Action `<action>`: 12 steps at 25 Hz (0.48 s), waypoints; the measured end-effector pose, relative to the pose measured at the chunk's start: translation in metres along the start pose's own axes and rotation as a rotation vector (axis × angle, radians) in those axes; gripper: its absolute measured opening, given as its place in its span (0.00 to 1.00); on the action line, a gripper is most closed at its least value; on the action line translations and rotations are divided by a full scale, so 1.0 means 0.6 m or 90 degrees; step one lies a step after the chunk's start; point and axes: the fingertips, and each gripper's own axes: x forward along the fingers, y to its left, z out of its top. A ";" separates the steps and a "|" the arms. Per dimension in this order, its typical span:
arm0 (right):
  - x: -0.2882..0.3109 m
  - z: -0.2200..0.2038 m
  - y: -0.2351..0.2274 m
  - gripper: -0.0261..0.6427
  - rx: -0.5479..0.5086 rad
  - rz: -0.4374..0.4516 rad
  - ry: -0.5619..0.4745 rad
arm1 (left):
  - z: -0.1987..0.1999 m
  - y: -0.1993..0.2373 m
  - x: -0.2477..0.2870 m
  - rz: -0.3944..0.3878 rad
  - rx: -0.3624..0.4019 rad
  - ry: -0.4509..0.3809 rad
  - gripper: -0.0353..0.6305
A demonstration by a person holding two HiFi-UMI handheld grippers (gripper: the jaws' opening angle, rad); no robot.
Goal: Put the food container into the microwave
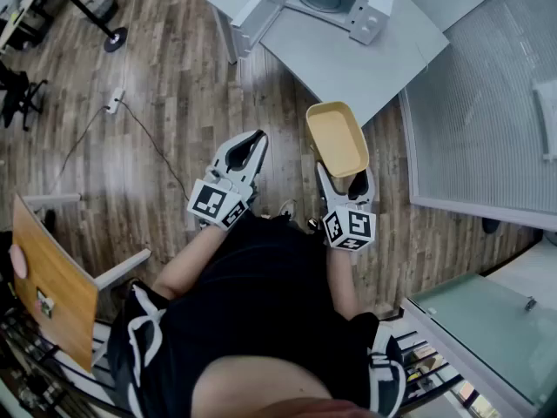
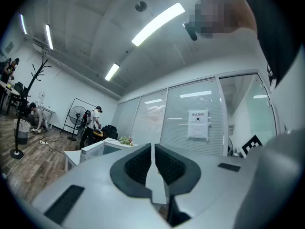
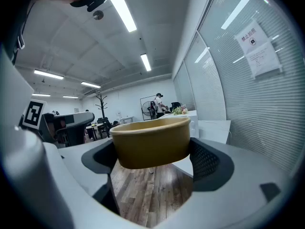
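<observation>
Head view, container (image 1: 336, 136): Seen held in the air above the wood floor (image 1: 174, 85), mouth up, with nothing visible inside.
Head view, right gripper (image 1: 346, 179): Jaws are clamped on the container's near short end; the rest of it projects forward, unsupported.
Head view, left gripper (image 1: 253, 141): Held beside the right one, apart from the container, carrying nothing.
Head view, microwave (image 1: 338, 3): Set on a white surface (image 1: 348, 59), well apart from the container. Its door (image 1: 246, 14) stands open and the cavity is exposed. The container is not inside.
Left gripper view, left gripper (image 2: 152, 149): Jaws are seen brought together with only a slit between the pads; nothing is held there.
Right gripper view, container (image 3: 152, 142): Seen spanning the gap between the pads, its end wall pressed by both, its rim level and above them.
Right gripper view, right gripper (image 3: 153, 157): Jaws are closed on the container's two sides, low on the wall.
Handling, judged: The container is taken to be light, thin-walled and somewhat yielding. A hard squeeze could buckle the wall, and a smooth wall could slip.
Hold, judged: The end wall just under the rim is the stiffest place. With one end gripped, the far end may droop, so it should be kept level.
</observation>
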 end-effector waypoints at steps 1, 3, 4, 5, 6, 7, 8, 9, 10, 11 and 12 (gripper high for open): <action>-0.001 -0.002 0.000 0.77 0.000 -0.001 0.000 | -0.001 -0.001 -0.001 0.000 -0.001 0.000 0.12; -0.003 -0.004 0.000 0.77 0.000 -0.001 0.000 | -0.003 -0.002 -0.002 -0.001 -0.004 0.000 0.12; -0.004 -0.004 0.000 0.77 0.001 -0.001 0.000 | -0.004 -0.002 -0.003 0.000 -0.005 0.000 0.12; -0.003 -0.004 0.001 0.77 0.001 -0.001 0.000 | -0.004 -0.002 -0.003 0.000 -0.005 0.000 0.12; -0.003 -0.004 0.002 0.77 0.000 0.000 -0.001 | -0.004 -0.001 -0.004 0.000 -0.005 0.000 0.12; -0.002 -0.004 0.003 0.77 0.000 0.001 -0.001 | -0.004 -0.001 -0.004 0.000 -0.004 0.001 0.12; -0.002 -0.005 0.004 0.77 0.000 0.001 -0.001 | -0.004 0.000 -0.004 0.000 -0.004 0.001 0.12; -0.001 -0.006 0.005 0.77 0.000 0.002 -0.001 | -0.004 0.000 -0.005 -0.001 -0.004 0.001 0.12; -0.001 -0.007 0.006 0.77 0.000 0.001 -0.001 | -0.004 0.000 -0.006 -0.001 -0.004 0.000 0.12; -0.001 -0.008 0.007 0.77 0.001 0.001 -0.001 | -0.005 0.001 -0.007 -0.002 -0.004 0.000 0.12; -0.001 -0.009 0.008 0.77 0.003 0.000 0.000 | -0.005 0.002 -0.009 -0.002 -0.004 0.001 0.12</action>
